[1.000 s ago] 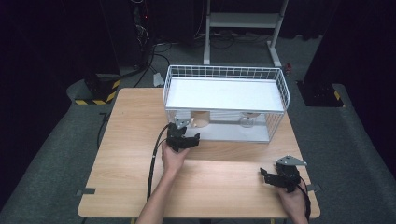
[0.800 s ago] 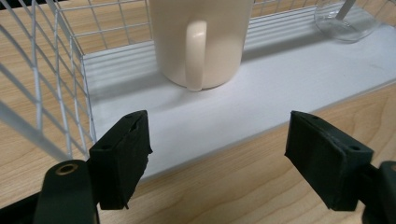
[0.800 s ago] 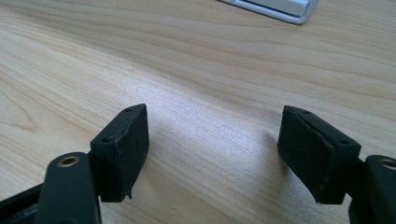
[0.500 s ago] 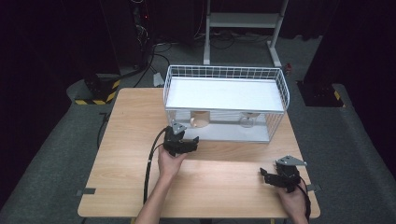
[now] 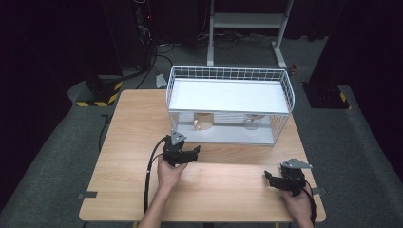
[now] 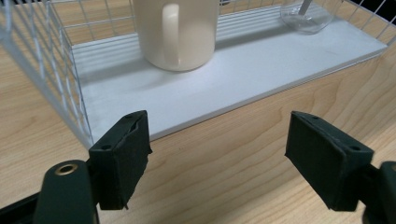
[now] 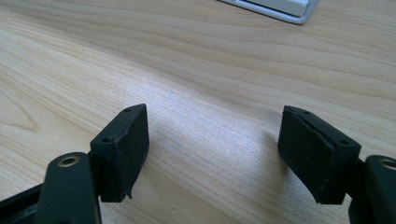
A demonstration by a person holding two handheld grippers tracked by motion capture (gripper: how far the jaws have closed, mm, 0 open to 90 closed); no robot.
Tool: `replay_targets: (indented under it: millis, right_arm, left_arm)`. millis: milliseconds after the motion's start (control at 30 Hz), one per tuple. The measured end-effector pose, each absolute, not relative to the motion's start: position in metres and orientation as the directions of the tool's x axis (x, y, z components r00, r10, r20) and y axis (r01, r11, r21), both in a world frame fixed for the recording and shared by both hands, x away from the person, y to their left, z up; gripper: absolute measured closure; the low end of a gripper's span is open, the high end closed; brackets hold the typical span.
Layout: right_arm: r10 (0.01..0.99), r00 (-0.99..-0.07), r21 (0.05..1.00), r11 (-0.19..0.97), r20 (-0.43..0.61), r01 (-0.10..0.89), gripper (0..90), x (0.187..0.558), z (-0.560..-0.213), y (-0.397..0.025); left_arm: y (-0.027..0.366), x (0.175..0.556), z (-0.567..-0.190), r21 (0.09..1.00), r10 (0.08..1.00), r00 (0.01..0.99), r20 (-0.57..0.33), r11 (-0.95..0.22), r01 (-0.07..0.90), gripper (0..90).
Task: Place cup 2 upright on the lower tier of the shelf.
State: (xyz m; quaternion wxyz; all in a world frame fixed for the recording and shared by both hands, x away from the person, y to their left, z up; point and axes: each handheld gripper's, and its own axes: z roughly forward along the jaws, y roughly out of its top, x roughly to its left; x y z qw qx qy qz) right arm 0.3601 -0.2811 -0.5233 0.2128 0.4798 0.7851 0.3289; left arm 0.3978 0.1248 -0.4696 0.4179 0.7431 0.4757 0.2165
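Mug [image 6: 177, 32] on the rack's lower shelf [image 6: 196, 93] sits at twelve o'clock of my wide-open left gripper [image 6: 217, 154], lined up for grasping, while my right gripper [image 7: 215, 154] rests open on the surface [image 5: 228, 190].

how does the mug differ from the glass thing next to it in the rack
The mug is opaque cream with a handle facing the left hand-held gripper; the glass is clear and see-through. The mug looks wider and bulkier than the glass. The mug stands at the left of the wire rack's lower shelf, straight ahead of the open jaws; the glass stands further right. Both stand on the same white shelf, untouched.
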Motion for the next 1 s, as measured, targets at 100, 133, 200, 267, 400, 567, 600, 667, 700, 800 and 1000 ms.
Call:
replay_targets:
  millis: [100, 133, 200, 267, 400, 567, 600, 667, 700, 800, 1000]
  right_arm:
    - [0.893, -0.449, 0.721, 0.323, -0.018, 0.614, 25.1, 0.36, -0.523, -0.281]
    - [0.893, -0.449, 0.721, 0.323, -0.018, 0.613, 25.1, 0.36, -0.523, -0.281]
    - [0.893, -0.449, 0.721, 0.323, -0.018, 0.613, 25.1, 0.36, -0.523, -0.281]
    - [0.893, -0.449, 0.721, 0.323, -0.018, 0.614, 25.1, 0.36, -0.523, -0.281]
    - [0.893, -0.449, 0.721, 0.323, -0.019, 0.613, 25.1, 0.36, -0.523, -0.281]
    - [0.893, -0.449, 0.721, 0.324, -0.019, 0.613, 25.1, 0.36, -0.523, -0.281]
    - [0.893, -0.449, 0.72, 0.323, -0.019, 0.614, 25.1, 0.36, -0.523, -0.281]
    - [0.893, -0.449, 0.721, 0.323, -0.019, 0.613, 25.1, 0.36, -0.523, -0.281]
    - [0.893, -0.449, 0.721, 0.324, -0.019, 0.613, 25.1, 0.36, -0.523, -0.281]
    - [0.893, -0.449, 0.721, 0.323, -0.019, 0.613, 25.1, 0.36, -0.523, -0.281]
    - [0.894, -0.447, 0.72, 0.321, -0.016, 0.616, 25.1, 0.36, -0.523, -0.281]
  left_arm:
    - [0.127, 0.392, -0.472, 0.827, 0.889, 0.451, -0.076, -0.196, 0.526, 22.9]
    - [0.129, 0.391, -0.473, 0.826, 0.89, 0.451, -0.075, -0.197, 0.527, 22.9]
    - [0.132, 0.387, -0.475, 0.829, 0.893, 0.443, -0.081, -0.187, 0.527, 23.0]
    - [0.134, 0.384, -0.476, 0.83, 0.894, 0.44, -0.088, -0.179, 0.529, 23.0]
    - [0.138, 0.378, -0.478, 0.829, 0.897, 0.435, -0.084, -0.179, 0.53, 22.9]
    - [0.143, 0.372, -0.48, 0.833, 0.897, 0.429, -0.103, -0.158, 0.531, 22.9]
    - [0.144, 0.371, -0.48, 0.831, 0.898, 0.427, -0.105, -0.156, 0.534, 22.9]
    - [0.146, 0.369, -0.481, 0.83, 0.898, 0.428, -0.102, -0.16, 0.534, 22.9]
    - [0.147, 0.368, -0.481, 0.83, 0.899, 0.426, -0.103, -0.159, 0.535, 22.9]
    - [0.149, 0.365, -0.483, 0.83, 0.902, 0.419, -0.103, -0.154, 0.536, 22.9]
    - [0.15, 0.358, -0.487, 0.824, 0.91, 0.41, -0.071, -0.178, 0.538, 22.7]
